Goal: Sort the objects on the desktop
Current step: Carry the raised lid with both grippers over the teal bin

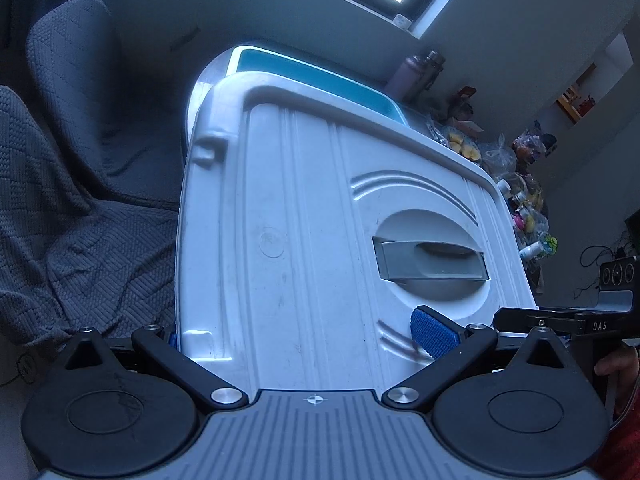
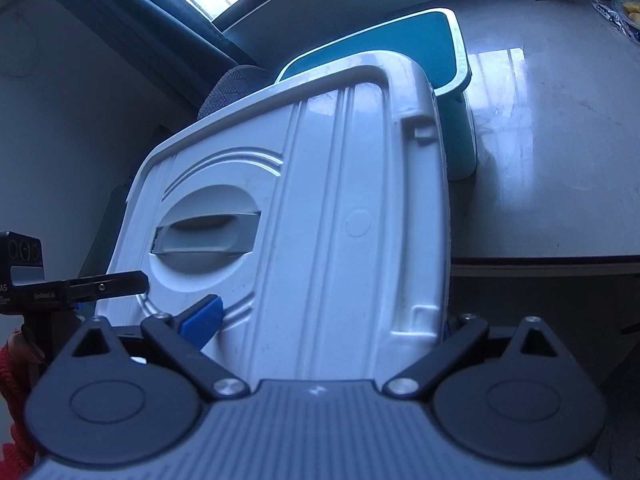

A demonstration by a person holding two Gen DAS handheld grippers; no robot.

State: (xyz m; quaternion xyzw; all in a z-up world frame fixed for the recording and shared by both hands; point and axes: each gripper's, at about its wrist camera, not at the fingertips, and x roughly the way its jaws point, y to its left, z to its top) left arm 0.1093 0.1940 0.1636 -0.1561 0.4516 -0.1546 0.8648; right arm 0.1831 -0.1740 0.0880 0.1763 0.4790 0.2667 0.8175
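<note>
Both tools' outer fingertips behind lid (image 1: 312, 216)

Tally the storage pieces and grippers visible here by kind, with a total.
White lid: 1
Teal bin: 1
Grippers: 2, left gripper and right gripper, jaws spread across the lid
Total: 4

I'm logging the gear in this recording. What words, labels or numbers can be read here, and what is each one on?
"DAS": white letters on the black bar of the right gripper's mount, left wrist view.
"AS": the same label, cut off at the picture's edge, on the left gripper's mount, right wrist view.
Small print on the bar beside it: too blurred to read.
White lid: no print; its round moulded stamp is unreadable.
</note>
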